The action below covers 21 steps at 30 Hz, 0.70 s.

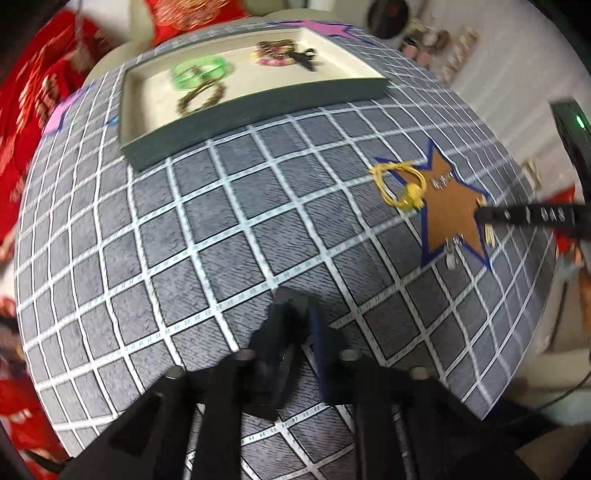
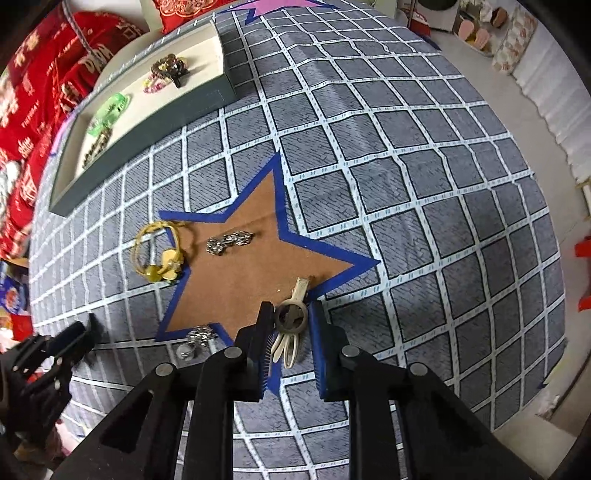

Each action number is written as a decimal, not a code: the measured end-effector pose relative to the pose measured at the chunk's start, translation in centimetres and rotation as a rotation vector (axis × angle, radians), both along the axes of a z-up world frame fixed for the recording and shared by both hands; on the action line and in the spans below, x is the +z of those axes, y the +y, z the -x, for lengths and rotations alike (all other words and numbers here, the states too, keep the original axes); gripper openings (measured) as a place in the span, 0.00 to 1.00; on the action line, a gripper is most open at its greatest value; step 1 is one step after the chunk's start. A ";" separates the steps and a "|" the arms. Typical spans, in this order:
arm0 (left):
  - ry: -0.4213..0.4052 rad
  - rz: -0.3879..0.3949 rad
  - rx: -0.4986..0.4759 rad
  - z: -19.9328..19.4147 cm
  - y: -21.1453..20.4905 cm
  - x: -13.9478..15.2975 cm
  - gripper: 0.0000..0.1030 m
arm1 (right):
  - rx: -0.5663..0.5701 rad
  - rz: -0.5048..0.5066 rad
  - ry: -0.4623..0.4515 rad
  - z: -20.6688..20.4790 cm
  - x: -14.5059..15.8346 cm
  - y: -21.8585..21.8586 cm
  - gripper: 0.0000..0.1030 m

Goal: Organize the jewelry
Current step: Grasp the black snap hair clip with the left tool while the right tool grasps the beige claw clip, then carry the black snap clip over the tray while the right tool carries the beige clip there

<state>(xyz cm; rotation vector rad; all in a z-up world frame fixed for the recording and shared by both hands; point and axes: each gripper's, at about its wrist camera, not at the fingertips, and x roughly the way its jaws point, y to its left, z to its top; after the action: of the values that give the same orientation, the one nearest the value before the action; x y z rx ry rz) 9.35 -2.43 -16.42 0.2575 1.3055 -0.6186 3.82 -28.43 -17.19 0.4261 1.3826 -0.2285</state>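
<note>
Nearest in the right wrist view, the right gripper (image 2: 290, 319), jaws clamped on the ring of a cream hair clip (image 2: 291, 321) lying at the lower edge of the brown star (image 2: 251, 266). Just left of that, a small silver earring (image 2: 192, 341) at the star's lower tip. Further left, the left gripper (image 2: 83, 332), over bare checked tablecloth (image 2: 424, 184); in its own view (image 1: 291, 310), jaws pressed together with nothing seen between them. On the star's middle, a silver rhinestone piece (image 2: 229, 242). Across its left point, a yellow corded bracelet (image 2: 159, 254) with yellow beads. Well beyond, toward the table's far-left side, a dark-walled tray (image 2: 155, 122) with a cream floor, holding a green bangle (image 2: 109, 110), a dark beaded bracelet (image 2: 96, 149), a brown beaded bracelet (image 2: 166, 64), a pink beaded piece (image 2: 155, 86) and a black clip (image 2: 177, 77). Past the far edge of the cloth, a pink star (image 2: 269, 5); left of the table, red fabric (image 2: 40, 85) with pale lettering.
</note>
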 end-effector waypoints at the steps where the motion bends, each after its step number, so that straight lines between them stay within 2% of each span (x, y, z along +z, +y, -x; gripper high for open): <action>1: 0.007 0.007 0.020 -0.2 0.2 0.0 0.19 | 0.002 -0.010 -0.004 0.0 0.1 -0.4 0.20; 7: 0.011 -0.014 0.072 -0.2 1.2 -0.2 0.19 | 0.019 -0.019 -0.012 -0.2 1.1 -0.8 0.20; 10: -0.024 -0.044 0.105 0.0 2.0 0.9 0.19 | 0.015 -0.026 -0.012 -0.3 1.4 -0.9 0.20; 12: -0.014 -0.041 0.140 -0.2 2.5 1.4 0.20 | 0.014 -0.031 -0.011 -0.3 1.5 -1.1 0.20; 14: -0.005 -0.036 0.177 -0.3 3.1 1.8 0.54 | 0.014 -0.034 -0.013 -0.2 1.5 -0.8 0.20; 15: -0.021 -0.043 0.184 -0.2 3.3 2.0 0.94 | 0.016 -0.037 -0.013 -0.1 1.5 -0.8 0.20; 16: -0.068 -0.056 0.189 0.2 3.4 2.5 1.00 | 0.016 -0.038 -0.013 -0.2 1.4 -0.7 0.20; 17: -0.093 -0.066 0.179 0.4 3.4 2.7 1.00 | 0.016 -0.039 -0.015 -0.2 1.5 -0.7 0.20; 21: -0.106 -0.124 0.121 0.7 2.5 1.9 1.00 | 0.022 -0.042 -0.016 -0.1 1.5 -0.6 0.20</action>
<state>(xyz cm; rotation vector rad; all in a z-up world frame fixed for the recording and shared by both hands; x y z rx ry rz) 8.65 0.08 -14.48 0.3070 1.2485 -0.4164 3.97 -28.98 -15.67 0.4470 1.3771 -0.1779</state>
